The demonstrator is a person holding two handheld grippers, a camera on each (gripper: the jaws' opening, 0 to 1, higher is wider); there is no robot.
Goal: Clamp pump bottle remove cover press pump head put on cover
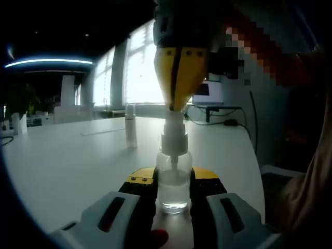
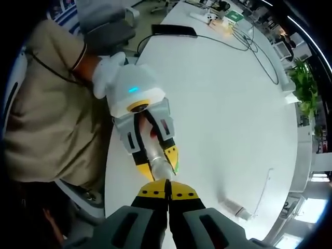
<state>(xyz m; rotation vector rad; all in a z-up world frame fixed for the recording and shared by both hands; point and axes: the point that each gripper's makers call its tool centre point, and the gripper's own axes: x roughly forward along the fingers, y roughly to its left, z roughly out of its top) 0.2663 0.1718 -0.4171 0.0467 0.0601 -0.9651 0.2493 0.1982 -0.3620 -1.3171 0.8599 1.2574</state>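
Note:
A clear pump bottle (image 1: 173, 181) stands upright on the white table (image 1: 67, 166), with my left gripper (image 1: 174, 182) shut on its body from both sides. My right gripper (image 1: 177, 104) comes down from above, its yellow tips shut together and resting on the white pump head (image 1: 173, 124). In the right gripper view, my right gripper (image 2: 167, 190) points down at the bottle (image 2: 155, 155), which sits in the left gripper (image 2: 157, 165). The clear cover (image 1: 130, 132) stands apart on the table, far left of the bottle; the cover (image 2: 237, 210) is at the lower right.
A person in a beige shirt (image 2: 46, 104) stands at the table's near edge (image 2: 111, 150). Cables (image 2: 249, 41) and a black flat device (image 2: 174, 30) lie at the far end. A screen (image 1: 207, 93) stands behind the bottle. A plant (image 2: 303, 85) is beside the table.

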